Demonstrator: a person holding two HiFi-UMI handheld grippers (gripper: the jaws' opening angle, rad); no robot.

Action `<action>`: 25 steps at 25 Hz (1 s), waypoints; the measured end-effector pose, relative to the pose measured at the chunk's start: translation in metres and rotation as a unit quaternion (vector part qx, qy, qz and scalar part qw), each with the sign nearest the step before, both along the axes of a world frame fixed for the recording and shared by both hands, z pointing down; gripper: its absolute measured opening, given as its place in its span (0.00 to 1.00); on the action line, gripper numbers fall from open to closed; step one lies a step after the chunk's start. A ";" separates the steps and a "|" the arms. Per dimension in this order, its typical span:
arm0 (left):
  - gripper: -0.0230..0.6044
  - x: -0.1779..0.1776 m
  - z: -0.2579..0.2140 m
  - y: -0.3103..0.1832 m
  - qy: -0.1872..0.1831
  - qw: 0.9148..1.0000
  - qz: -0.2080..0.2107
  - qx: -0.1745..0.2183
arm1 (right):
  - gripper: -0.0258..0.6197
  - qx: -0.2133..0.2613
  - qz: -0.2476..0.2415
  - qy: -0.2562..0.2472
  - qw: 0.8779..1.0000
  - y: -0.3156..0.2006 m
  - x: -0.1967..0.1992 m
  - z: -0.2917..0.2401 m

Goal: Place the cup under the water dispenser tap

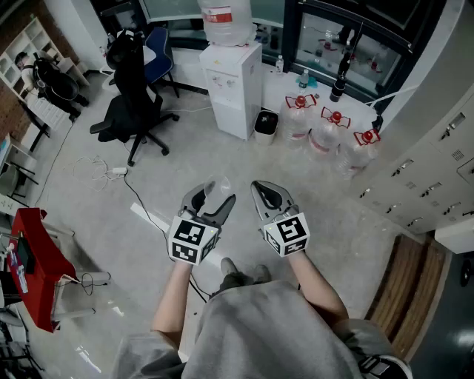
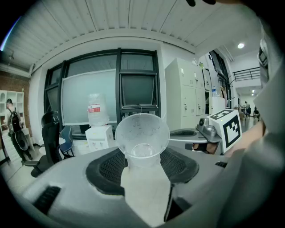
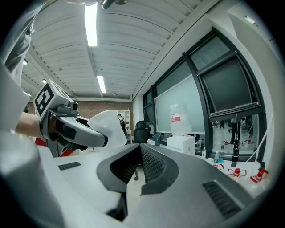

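Observation:
A clear plastic cup (image 1: 217,186) sits between the jaws of my left gripper (image 1: 212,201), which is shut on its lower part. In the left gripper view the cup (image 2: 142,136) stands in the middle with its wide rim toward the room, and the left gripper (image 2: 142,156) clasps its base. My right gripper (image 1: 264,195) hangs beside it, shut and with nothing in it; its jaws (image 3: 140,153) meet. The white water dispenser (image 1: 233,85) with a bottle (image 1: 226,21) on top stands across the floor straight ahead, well away from both grippers. It shows small as the water dispenser (image 2: 99,136) and water dispenser (image 3: 180,143).
A black office chair (image 1: 133,111) stands left of the dispenser, and a cable (image 1: 141,201) runs over the floor. Spare water bottles (image 1: 326,132) with red caps and a small bin (image 1: 266,123) sit at its right. Grey lockers (image 1: 437,174) line the right, and a red cart (image 1: 33,259) stands at the left.

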State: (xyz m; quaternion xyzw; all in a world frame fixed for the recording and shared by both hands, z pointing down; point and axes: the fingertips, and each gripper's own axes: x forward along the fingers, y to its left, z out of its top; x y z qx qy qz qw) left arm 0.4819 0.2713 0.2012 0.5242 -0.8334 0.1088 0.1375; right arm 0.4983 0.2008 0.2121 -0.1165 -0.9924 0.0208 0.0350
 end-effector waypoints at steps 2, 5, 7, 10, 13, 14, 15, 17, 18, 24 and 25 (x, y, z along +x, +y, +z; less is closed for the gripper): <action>0.44 0.008 -0.003 -0.005 -0.003 1.000 -0.002 0.002 | 0.06 -0.003 -0.001 0.001 1.000 -0.006 0.009 0.001; 0.44 0.018 -0.006 -0.012 -0.011 1.000 -0.005 0.005 | 0.06 -0.005 -0.001 -0.001 1.000 -0.014 0.018 -0.001; 0.44 0.022 -0.008 -0.015 -0.015 1.000 -0.005 0.006 | 0.06 -0.006 -0.002 -0.004 1.000 -0.017 0.022 -0.002; 0.44 0.026 -0.010 -0.017 -0.021 1.000 -0.011 0.007 | 0.06 -0.009 -0.003 -0.006 1.000 -0.022 0.026 -0.003; 0.44 0.028 -0.012 -0.015 -0.027 0.999 -0.026 0.015 | 0.06 -0.021 -0.007 -0.013 1.000 -0.021 0.030 -0.005; 0.44 0.027 -0.013 -0.015 -0.031 0.999 -0.034 0.019 | 0.06 -0.025 -0.010 -0.015 1.000 -0.020 0.031 -0.006; 0.44 0.026 -0.014 -0.014 -0.035 0.998 -0.045 0.023 | 0.06 -0.028 -0.013 -0.017 0.999 -0.019 0.031 -0.007; 0.44 0.024 -0.016 -0.011 -0.044 0.996 -0.070 0.031 | 0.06 -0.030 -0.015 -0.019 0.999 -0.017 0.030 -0.007; 0.44 0.023 -0.016 -0.009 -0.048 0.995 -0.079 0.033 | 0.06 -0.031 -0.016 -0.019 0.999 -0.016 0.029 -0.007; 0.45 0.007 -0.006 0.000 -0.042 0.993 -0.102 0.030 | 0.06 -0.036 -0.025 -0.015 0.999 -0.004 0.019 -0.002; 0.45 0.002 -0.005 0.000 -0.041 0.993 -0.105 0.030 | 0.06 -0.035 -0.025 -0.013 0.999 -0.004 0.015 0.000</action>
